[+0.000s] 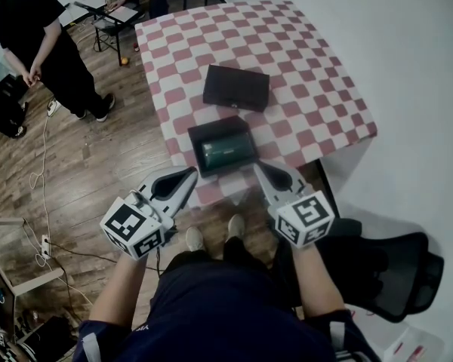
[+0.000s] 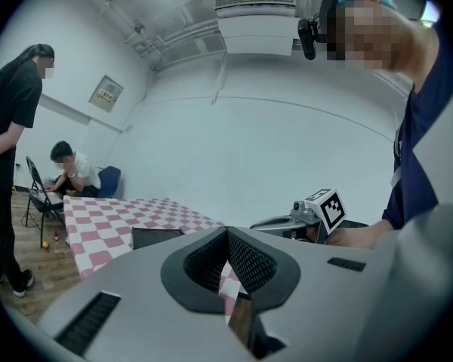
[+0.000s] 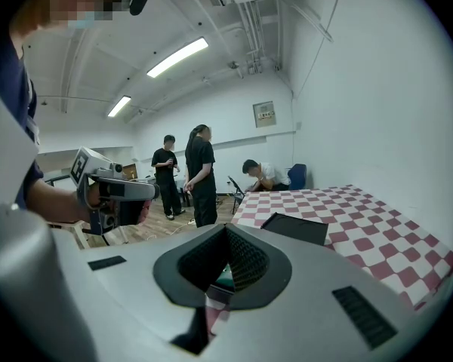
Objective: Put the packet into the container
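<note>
A dark green packet (image 1: 226,153) lies inside an open black container (image 1: 195,137) at the near edge of the checkered table (image 1: 302,66). The container's black lid (image 1: 236,87) lies flat behind it, and also shows in the left gripper view as the lid (image 2: 157,237) and in the right gripper view as the lid (image 3: 296,228). My left gripper (image 1: 190,173) hovers just left of the container's near corner, shut and empty. Just right of it is my right gripper (image 1: 258,167), also shut with nothing held. In their own views, the left gripper (image 2: 227,231) and right gripper (image 3: 226,228) show tips that meet.
A black office chair (image 1: 392,271) stands at my lower right by the white wall. One person stands on the wood floor (image 1: 83,157) at the left and another sits at a small desk (image 1: 109,21) beyond the table. Cables trail over the floor at the left.
</note>
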The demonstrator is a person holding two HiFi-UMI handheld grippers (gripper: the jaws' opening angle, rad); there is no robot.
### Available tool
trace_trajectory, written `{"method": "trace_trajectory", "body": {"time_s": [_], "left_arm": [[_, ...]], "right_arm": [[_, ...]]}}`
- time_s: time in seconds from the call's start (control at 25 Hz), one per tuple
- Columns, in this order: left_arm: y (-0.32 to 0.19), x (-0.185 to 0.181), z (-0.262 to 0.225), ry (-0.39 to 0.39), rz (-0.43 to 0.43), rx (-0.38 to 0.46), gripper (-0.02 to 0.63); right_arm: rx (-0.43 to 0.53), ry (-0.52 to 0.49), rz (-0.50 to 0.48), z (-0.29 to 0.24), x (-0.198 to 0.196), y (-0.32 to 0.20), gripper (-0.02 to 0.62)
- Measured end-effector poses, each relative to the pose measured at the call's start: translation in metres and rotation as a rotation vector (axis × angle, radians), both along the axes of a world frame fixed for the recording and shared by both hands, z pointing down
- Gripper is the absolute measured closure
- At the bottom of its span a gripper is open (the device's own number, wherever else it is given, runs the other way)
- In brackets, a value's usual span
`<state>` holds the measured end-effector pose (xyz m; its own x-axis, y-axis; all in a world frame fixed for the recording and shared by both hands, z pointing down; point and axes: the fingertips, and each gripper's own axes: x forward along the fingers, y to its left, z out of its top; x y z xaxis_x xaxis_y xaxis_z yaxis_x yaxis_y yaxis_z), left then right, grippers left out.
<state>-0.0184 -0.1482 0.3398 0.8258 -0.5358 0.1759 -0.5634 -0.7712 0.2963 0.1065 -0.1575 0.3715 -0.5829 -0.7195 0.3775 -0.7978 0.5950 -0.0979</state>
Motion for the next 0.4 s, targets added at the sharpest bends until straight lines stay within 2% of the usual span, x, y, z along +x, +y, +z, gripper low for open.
{"method": "trace_trajectory", "body": {"time_s": [0.4], "left_arm": [[-0.0079,0.0038,0.0034,0.007,-0.01,-0.012,0.581]], "right_arm": [[-0.006,0.009,-0.012,0.0031,0.0023,-0.0102,0.58]]}}
